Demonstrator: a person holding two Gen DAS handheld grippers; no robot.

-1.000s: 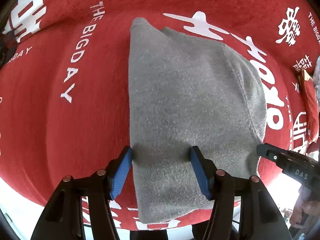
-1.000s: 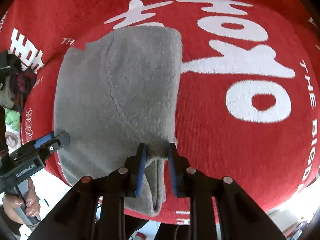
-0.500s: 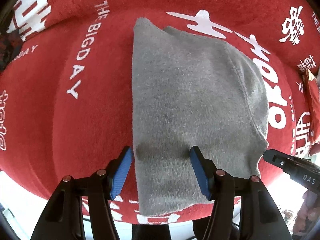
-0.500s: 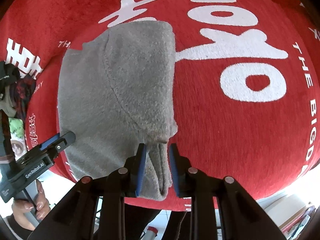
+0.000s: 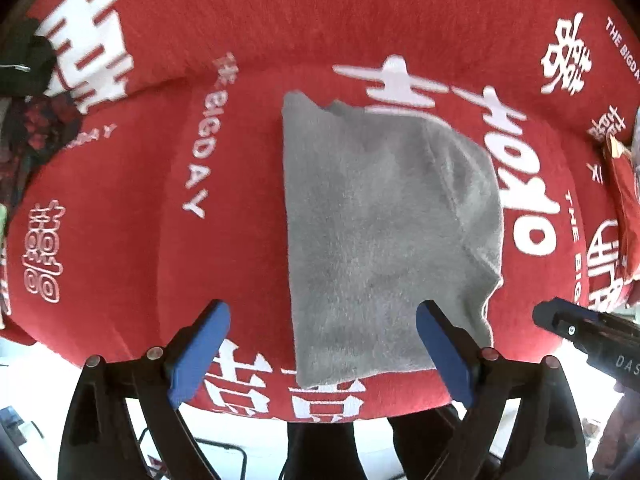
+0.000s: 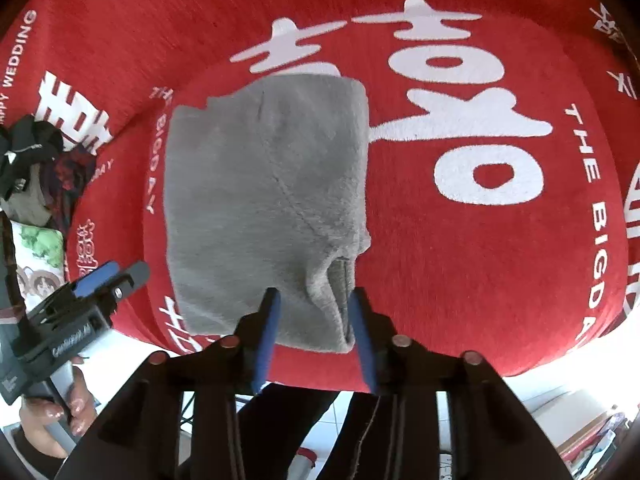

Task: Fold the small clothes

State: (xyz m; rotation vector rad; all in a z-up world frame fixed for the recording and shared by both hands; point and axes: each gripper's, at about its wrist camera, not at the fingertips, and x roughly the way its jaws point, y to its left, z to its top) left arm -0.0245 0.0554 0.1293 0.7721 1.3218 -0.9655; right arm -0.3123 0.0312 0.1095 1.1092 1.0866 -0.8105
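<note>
Your folded grey fleece garment (image 5: 384, 232) lies flat in the middle of the red printed blanket (image 5: 120, 240), near its front edge. Your left gripper (image 5: 322, 346) is spreading wide above the near hem, pads clear of the cloth. Your right gripper (image 6: 314, 330) is opening too, a narrower gap, with the bunched near-right corner showing between its pads but not pinched. This fleece looks soft, light and floppy, so it should sag and slide open if lifted by one layer. If you fold again, pinch every layer at the near corners.
</note>
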